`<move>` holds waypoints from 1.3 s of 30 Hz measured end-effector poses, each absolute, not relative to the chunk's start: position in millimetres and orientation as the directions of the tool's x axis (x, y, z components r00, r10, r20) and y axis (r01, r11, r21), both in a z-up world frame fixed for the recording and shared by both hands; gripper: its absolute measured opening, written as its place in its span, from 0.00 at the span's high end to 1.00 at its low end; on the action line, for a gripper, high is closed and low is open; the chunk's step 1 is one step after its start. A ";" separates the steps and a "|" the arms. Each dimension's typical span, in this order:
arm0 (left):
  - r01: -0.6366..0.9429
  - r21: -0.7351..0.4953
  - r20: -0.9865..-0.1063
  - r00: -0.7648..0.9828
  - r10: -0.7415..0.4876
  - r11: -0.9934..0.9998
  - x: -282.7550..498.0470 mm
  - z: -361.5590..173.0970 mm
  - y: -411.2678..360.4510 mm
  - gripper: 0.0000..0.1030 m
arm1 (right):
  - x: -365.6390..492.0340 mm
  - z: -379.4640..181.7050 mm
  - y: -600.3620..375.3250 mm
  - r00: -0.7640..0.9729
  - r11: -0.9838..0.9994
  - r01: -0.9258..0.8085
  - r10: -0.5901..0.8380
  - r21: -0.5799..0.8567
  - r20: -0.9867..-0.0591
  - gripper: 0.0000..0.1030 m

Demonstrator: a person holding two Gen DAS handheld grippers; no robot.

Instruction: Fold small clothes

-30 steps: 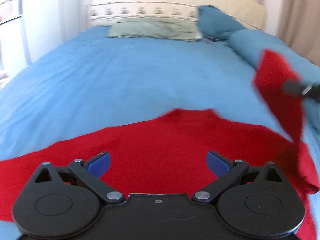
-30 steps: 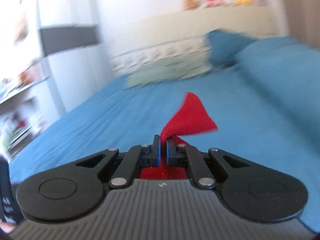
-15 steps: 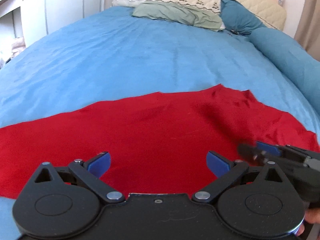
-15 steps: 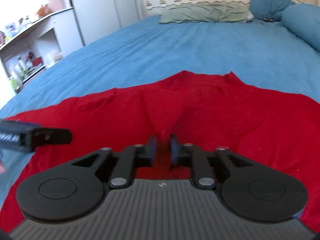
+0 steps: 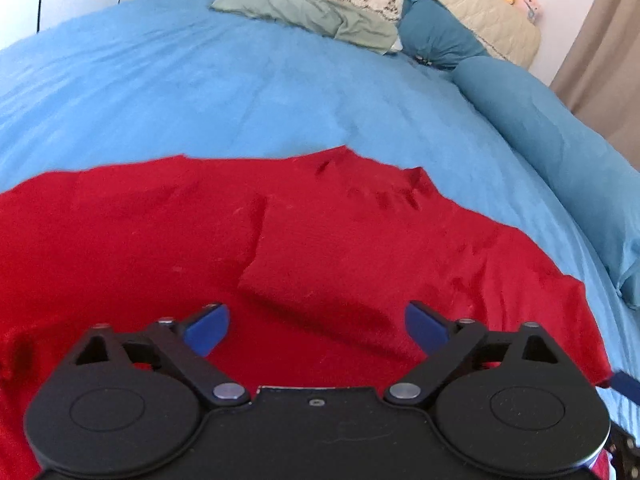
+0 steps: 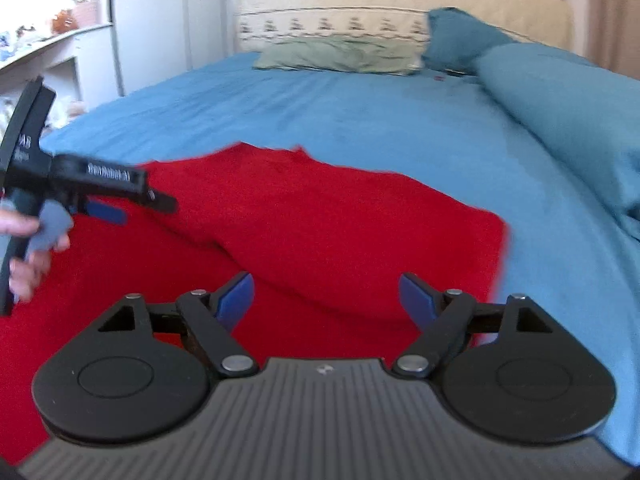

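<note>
On the near end of the bed (image 6: 360,112), a red garment (image 5: 340,248) lies spread over the blue cover, one flap already laid across its middle so a folded edge runs through the cloth. At the left, the left gripper (image 5: 316,326) hovers low over the cloth, its jaws wide but easing inward, with nothing pinched between the blue pads (image 5: 208,328); a hand (image 6: 24,248) grips its handle in the right wrist view. To the right, the right gripper (image 6: 326,298) is letting go: its jaws are swinging apart above the garment's right portion, and the cloth lies loose beneath them, not held. I judge the first fold is just laid down and the next one is being set up. That would call for each gripper to find a fresh edge or corner and pinch it cleanly without dragging the layer below. Further up the bed sit a green pillow (image 5: 304,16), a dark teal pillow (image 5: 436,40), and a long blue bolster (image 6: 560,112) along the right. A white cabinet (image 6: 160,36) stands left, a quilted headboard (image 6: 400,0) behind.
</note>
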State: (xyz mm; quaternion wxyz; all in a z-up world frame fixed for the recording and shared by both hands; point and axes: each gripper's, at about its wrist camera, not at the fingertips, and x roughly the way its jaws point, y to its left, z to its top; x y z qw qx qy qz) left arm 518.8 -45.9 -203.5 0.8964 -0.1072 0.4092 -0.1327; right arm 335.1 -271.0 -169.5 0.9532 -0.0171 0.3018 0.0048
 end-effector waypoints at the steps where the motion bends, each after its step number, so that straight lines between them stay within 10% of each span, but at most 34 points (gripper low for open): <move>1: 0.153 -0.288 -0.705 0.635 -0.318 0.945 521.1 -203.6 -51.1 0.20 | 329.6 -173.5 -276.0 0.815 0.999 0.004 -0.029 -0.045 -0.578 0.06; 7: 0.127 -0.193 -0.705 0.672 -0.227 0.973 526.0 -204.1 -66.4 0.96 | 329.0 -197.1 -301.5 0.779 0.989 0.137 -0.146 -0.062 -0.610 0.06; 18: 0.021 -0.096 -0.495 0.866 -0.066 0.995 492.0 -141.6 -29.4 0.96 | 374.0 -209.6 -335.0 0.745 0.958 0.284 -0.204 0.025 -0.635 0.06; 31: -0.066 -0.143 -0.617 0.786 -0.037 0.988 463.8 -208.8 25.8 0.94 | 363.4 -208.5 -350.7 0.721 0.947 0.321 -0.255 -0.016 -0.644 0.04; 36: -0.043 -0.073 -0.613 0.790 -0.011 0.996 437.4 -203.4 30.9 0.74 | 348.0 -203.9 -349.0 0.708 0.952 0.298 -0.268 -0.068 -0.654 0.04; 39: -0.021 0.004 -0.589 0.808 0.019 1.000 414.3 -192.0 33.7 0.34 | 336.9 -192.7 -345.8 0.705 0.957 0.278 -0.265 -0.087 -0.658 0.04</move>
